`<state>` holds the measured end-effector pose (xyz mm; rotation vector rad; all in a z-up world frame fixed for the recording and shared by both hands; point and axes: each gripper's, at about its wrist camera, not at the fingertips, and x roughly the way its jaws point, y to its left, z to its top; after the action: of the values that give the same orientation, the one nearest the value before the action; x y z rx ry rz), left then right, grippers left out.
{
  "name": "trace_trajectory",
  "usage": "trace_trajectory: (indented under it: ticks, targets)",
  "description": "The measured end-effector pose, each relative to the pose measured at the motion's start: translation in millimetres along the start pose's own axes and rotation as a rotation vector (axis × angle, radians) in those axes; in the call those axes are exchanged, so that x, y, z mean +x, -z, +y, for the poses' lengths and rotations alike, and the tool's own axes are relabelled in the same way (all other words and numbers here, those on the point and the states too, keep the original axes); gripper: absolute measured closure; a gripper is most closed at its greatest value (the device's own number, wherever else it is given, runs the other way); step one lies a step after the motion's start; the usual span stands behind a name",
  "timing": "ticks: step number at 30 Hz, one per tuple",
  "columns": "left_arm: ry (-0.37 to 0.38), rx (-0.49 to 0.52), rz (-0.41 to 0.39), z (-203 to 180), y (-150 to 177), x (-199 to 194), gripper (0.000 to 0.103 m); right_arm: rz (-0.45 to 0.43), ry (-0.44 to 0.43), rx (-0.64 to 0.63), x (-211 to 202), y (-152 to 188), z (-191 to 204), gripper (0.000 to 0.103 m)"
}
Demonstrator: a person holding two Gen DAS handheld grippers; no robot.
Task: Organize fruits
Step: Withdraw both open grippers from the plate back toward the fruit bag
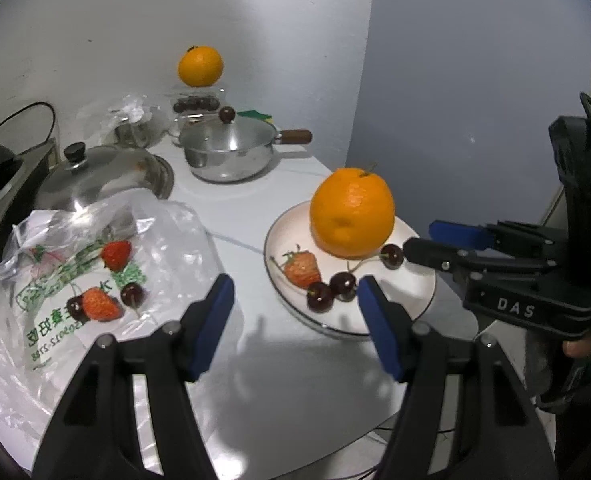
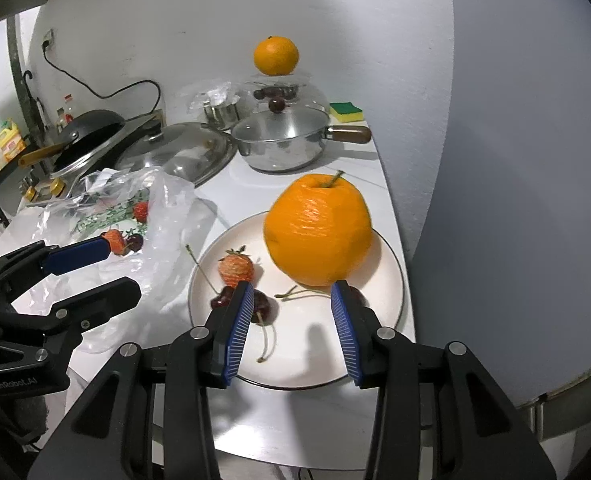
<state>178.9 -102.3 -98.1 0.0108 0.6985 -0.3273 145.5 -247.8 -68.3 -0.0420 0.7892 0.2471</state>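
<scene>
A large orange sits on a white plate with a pale strawberry and three dark cherries. My left gripper hovers open over the table between the plate and a clear plastic bag, with nothing between its fingers. The bag holds two strawberries and cherries. My right gripper is open above the plate's near half, just in front of the orange, and grips nothing. A cherry lies beside its left finger.
At the back, a second orange rests on a glass container of cherries. A lidded steel pot and a big steel lid stand behind the bag. A sponge lies far right. The table edge runs close behind the plate's right side.
</scene>
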Motion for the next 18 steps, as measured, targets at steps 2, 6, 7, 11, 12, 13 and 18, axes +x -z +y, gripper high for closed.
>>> trace_trajectory:
  ticks: [2,6,7,11,12,13,18]
  targets:
    - [-0.004,-0.007,-0.004,4.3,0.8,-3.3,0.037,-0.002,-0.003,-0.006,-0.7,-1.4,4.8,0.06]
    - [-0.011,-0.018,-0.009,12.2,3.4,-9.3,0.037,-0.004,-0.01,-0.021,-1.2,-4.2,15.5,0.06]
    - [-0.012,-0.019,-0.011,13.3,4.0,-10.8,0.037,-0.003,-0.011,-0.024,-1.1,-4.6,17.7,0.06]
    - [-0.015,-0.032,-0.022,21.0,5.1,-16.9,0.037,-0.001,-0.013,-0.041,-1.0,-6.7,29.0,0.06]
    - [-0.016,-0.037,-0.026,23.8,5.6,-19.1,0.037,0.0,-0.013,-0.045,-1.1,-7.2,31.4,0.06]
    - [-0.017,-0.04,-0.028,25.7,6.2,-20.0,0.037,0.0,-0.013,-0.048,-1.0,-7.8,33.7,0.06]
    - [-0.022,-0.057,-0.039,37.2,10.4,-28.9,0.037,0.001,-0.015,-0.067,0.1,-10.0,48.1,0.06]
